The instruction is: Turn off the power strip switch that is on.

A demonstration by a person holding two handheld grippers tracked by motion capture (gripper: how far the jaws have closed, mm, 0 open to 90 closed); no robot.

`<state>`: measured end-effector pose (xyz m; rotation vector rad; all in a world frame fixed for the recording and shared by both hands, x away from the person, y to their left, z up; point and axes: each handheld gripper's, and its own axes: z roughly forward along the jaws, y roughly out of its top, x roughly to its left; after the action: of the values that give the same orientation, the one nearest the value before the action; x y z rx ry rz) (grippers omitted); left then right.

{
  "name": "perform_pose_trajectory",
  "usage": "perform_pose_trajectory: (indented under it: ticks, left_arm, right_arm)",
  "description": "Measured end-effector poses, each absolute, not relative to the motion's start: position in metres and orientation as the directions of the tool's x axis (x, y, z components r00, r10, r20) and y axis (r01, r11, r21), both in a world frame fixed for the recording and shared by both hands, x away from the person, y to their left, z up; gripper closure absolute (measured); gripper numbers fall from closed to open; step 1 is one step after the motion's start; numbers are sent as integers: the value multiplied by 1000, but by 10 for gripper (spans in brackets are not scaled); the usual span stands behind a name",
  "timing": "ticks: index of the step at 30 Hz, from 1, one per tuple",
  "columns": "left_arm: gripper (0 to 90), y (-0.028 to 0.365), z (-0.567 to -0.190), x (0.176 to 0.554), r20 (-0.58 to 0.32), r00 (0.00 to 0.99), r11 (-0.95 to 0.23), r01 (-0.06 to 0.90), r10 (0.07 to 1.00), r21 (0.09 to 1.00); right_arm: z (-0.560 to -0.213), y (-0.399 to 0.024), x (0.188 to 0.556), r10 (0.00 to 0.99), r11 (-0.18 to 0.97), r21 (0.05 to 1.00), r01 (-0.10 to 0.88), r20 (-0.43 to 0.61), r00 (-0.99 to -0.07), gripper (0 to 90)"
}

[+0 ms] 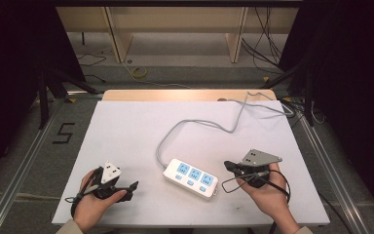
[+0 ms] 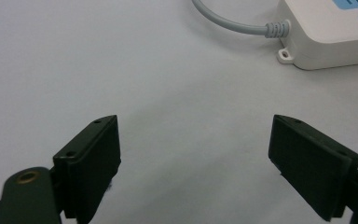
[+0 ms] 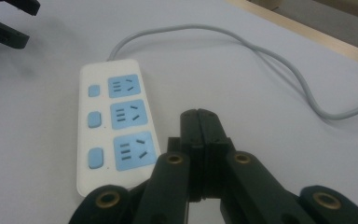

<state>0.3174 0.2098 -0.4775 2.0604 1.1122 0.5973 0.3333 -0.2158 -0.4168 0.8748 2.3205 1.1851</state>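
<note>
The left gripper rests on the white table, jaws spread apart and empty. Mid-table lies a white power strip with three blue sockets, blue switches and a grey cord. Just beside it, the right gripper is clenched on nothing.

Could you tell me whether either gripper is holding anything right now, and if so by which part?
Nothing is held. The left gripper has its jaws apart over bare table, and the right gripper has its jaws shut together on nothing, just short of the power strip.
</note>
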Motion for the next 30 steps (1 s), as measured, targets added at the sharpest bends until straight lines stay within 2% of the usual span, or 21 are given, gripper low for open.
perform_pose_trajectory:
  ticks: [30]
  left_arm:
    - [165, 210, -477, 317, 73, 524, -385, 518, 849, 764]
  right_arm:
    - [-412, -199, 338, 649, 465, 822, 328, -65, -758, 900]
